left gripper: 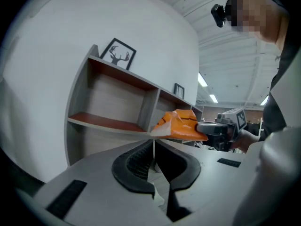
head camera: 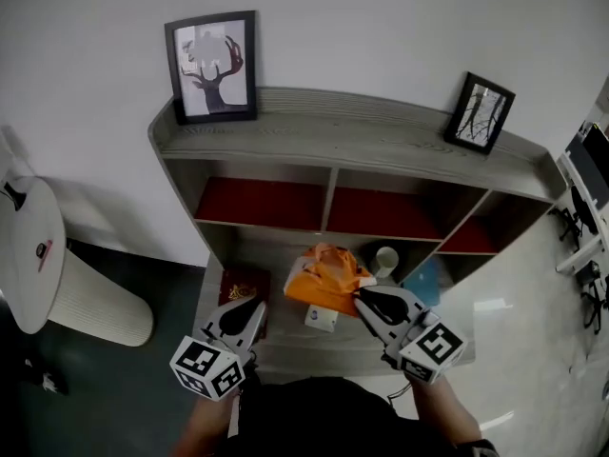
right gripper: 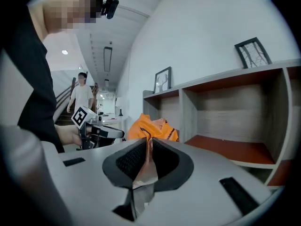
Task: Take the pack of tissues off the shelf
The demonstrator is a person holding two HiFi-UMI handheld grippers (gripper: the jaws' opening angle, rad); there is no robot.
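Note:
The pack of tissues (head camera: 328, 279) is orange and crumpled, and it hangs in front of the lower shelf of the grey shelf unit (head camera: 352, 136). My right gripper (head camera: 360, 298) is shut on the pack's right edge. In the right gripper view the orange wrapper (right gripper: 155, 128) is pinched between the closed pads (right gripper: 146, 149). My left gripper (head camera: 249, 307) stands to the left of the pack, shut and empty. Seen from the left gripper view, the pack (left gripper: 181, 125) is held by the right gripper (left gripper: 200, 126) beyond my shut left gripper (left gripper: 153, 160).
On the lower shelf lie a dark red booklet (head camera: 243, 287), a small white box (head camera: 322, 319), a white cup (head camera: 385, 260) and a blue object (head camera: 428, 279). Two framed pictures (head camera: 212, 67) (head camera: 481, 112) stand on top. A white round stand (head camera: 38, 255) is at the left.

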